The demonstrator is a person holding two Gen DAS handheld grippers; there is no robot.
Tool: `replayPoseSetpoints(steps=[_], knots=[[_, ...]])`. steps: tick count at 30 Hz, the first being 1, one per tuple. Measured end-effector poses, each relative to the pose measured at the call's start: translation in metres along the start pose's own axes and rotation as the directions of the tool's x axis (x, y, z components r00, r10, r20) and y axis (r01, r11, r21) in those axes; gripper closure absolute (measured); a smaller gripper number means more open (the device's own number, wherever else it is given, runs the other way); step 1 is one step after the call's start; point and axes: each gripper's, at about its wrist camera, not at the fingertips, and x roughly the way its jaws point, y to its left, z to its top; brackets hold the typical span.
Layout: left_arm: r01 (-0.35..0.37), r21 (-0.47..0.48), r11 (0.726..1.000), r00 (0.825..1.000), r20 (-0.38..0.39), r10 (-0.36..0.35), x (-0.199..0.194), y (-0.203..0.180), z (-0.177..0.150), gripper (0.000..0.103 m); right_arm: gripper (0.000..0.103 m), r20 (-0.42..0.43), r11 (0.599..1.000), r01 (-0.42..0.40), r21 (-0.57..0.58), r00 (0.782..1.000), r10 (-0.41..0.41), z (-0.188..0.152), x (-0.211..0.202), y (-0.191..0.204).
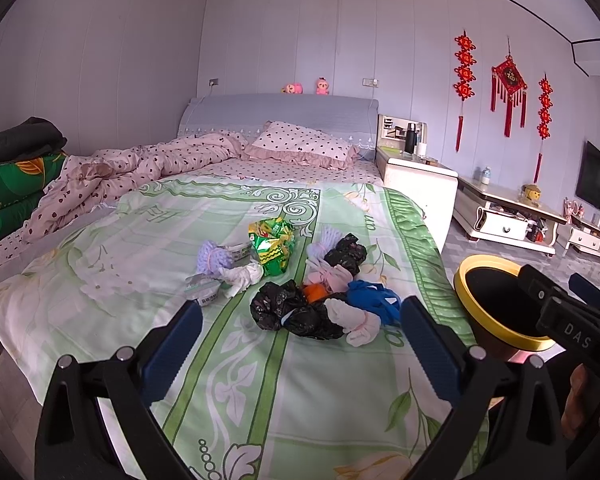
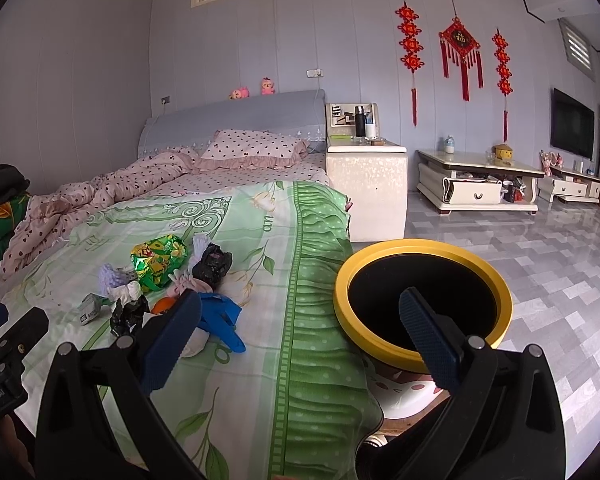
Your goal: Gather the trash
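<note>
A pile of trash lies on the green floral bedspread [image 1: 240,380]: a green snack wrapper [image 1: 272,246], black plastic bags [image 1: 288,308], a blue glove [image 1: 374,298], white and pink wads [image 1: 354,322], a lilac foam net [image 1: 211,260] and a small carton [image 1: 204,290]. The pile also shows in the right wrist view, with the wrapper [image 2: 158,262] and glove [image 2: 220,318]. A yellow-rimmed bin [image 2: 422,300] stands at the bed's right edge. My left gripper [image 1: 300,348] is open and empty, just short of the pile. My right gripper [image 2: 300,340] is open and empty between pile and bin.
A pink dotted quilt [image 1: 140,168] and pillow [image 1: 300,144] lie at the bed's head. A white nightstand [image 2: 366,184] stands right of the bed. A low TV cabinet [image 2: 480,184] and tiled floor [image 2: 540,280] are further right. Folded bedding [image 1: 12,184] sits at left.
</note>
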Motion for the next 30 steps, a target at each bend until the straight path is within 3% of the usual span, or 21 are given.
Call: replayPoseSetpoints(steps=[30], knots=[[0.004,0.000,1.000,1.000,-0.007,-0.004,0.0075,-0.0004,-0.0063,0.007,0.008,-0.006,1.000,0.000,0.000,1.000,0.000,0.0036,0.0010,-0.0008]])
